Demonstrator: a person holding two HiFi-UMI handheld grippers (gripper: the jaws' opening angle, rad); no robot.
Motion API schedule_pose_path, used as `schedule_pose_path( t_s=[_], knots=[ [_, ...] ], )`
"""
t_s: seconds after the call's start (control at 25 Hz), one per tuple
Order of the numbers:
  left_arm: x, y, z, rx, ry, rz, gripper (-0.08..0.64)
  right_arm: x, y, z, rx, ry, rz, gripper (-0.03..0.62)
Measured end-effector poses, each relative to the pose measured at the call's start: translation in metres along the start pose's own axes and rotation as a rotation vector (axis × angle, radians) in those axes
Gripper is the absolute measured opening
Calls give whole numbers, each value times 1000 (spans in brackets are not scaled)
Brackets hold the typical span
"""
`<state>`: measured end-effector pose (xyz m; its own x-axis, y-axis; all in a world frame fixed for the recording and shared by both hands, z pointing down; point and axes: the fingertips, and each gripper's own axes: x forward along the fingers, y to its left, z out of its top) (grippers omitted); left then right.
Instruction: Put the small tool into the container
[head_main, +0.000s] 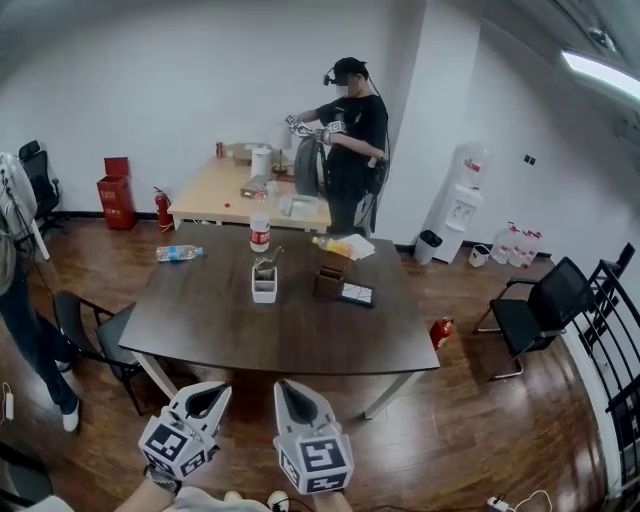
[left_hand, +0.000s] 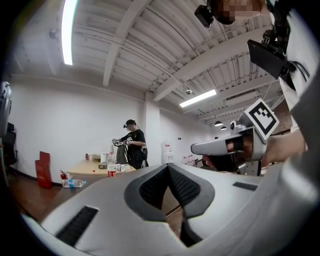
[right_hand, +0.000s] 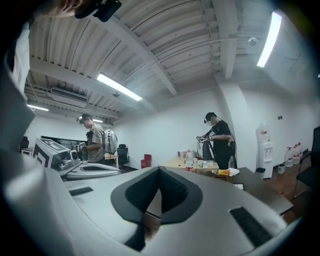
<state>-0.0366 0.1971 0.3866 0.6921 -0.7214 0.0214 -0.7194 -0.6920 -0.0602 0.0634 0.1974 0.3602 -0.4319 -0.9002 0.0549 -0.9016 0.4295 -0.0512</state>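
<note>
A: If you have both gripper views up, what's the left gripper doing?
B: Jaws fully together, pads meeting, nothing between them. The right gripper is the same: closed, empty.
A: Position?
B: Side by side with a small gap between them, low in head view. Tips point at the table but sit short of its near edge, over the floor.
A: Container?
B: White container, upright on the table, mid-width, toward the far side. Well apart from both grippers. Thin dark bits stick up out of it; too small to say whether one is the small tool.
A: Around it?
B: Brown box just to its right, a flat dark slab right of that. A red-label bottle stands upright behind the container. A clear bottle lies on its side by the far left corner; can't tell if it's on the top or off it.
A: Further out?
B: Black chair at the table's left, extinguisher on the floor at its right. A person in black stands at a light desk behind; white dispenser right of them.
</note>
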Motion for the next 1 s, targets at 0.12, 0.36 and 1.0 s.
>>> schedule_pose_path(
  t_s=[0.12,0.36,1.0],
  knots=[
    [-9,11,1,6,-9,15,-6,4,7,-3,-3,12,-10,-14],
    [-14,16,-4,31,4,-5,-5,14,22,-2,-7,12,-9,-14],
    [-13,49,-5,-5,-9,25,-5,39,37,-1,-39,18,-4,-14]
  ],
)
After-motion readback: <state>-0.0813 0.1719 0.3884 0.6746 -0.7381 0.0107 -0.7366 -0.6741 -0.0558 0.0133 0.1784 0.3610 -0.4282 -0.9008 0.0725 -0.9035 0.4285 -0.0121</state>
